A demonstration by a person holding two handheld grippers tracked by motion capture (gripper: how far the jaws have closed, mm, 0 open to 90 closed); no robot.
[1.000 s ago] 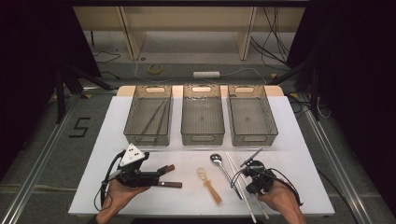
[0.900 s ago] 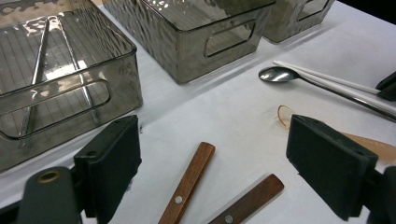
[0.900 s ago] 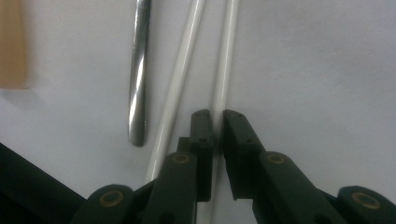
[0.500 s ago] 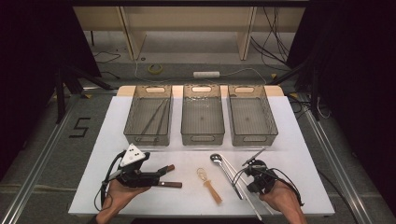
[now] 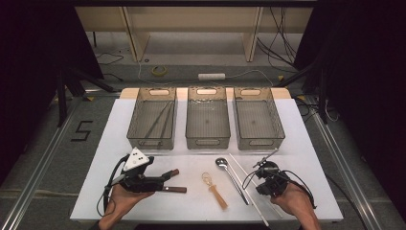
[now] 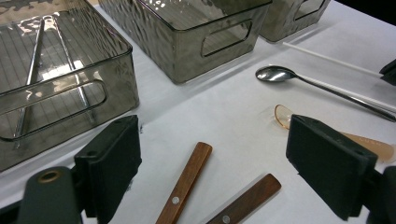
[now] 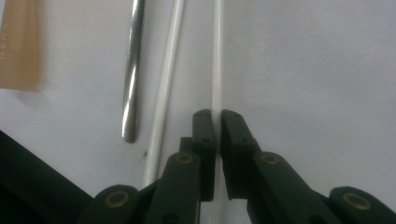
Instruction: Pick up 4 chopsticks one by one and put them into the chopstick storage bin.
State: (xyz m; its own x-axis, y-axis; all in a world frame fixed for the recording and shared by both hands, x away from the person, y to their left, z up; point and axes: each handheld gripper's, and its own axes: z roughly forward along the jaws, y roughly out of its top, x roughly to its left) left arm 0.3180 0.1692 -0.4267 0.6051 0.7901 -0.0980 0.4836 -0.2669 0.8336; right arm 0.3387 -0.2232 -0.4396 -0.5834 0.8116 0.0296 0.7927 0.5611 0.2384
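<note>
My right gripper is shut on a thin white chopstick that lies on the white table; its jaws have just been closing with this stick between them. A second white chopstick lies just left of it, beside the handle of a metal spoon. In the high view the right gripper is at the front right. My left gripper stands open low over two wooden handles, touching neither; in the high view it is at the front left.
Three smoky plastic bins stand in a row at the back: the left bin holds long metal sticks, while the middle bin and right bin look empty. A tan plastic spoon lies mid-table. The table's front edge is close to both hands.
The right gripper has shifted slightly over the chopsticks and its jaws have drawn together on one. The left hand has not moved.
</note>
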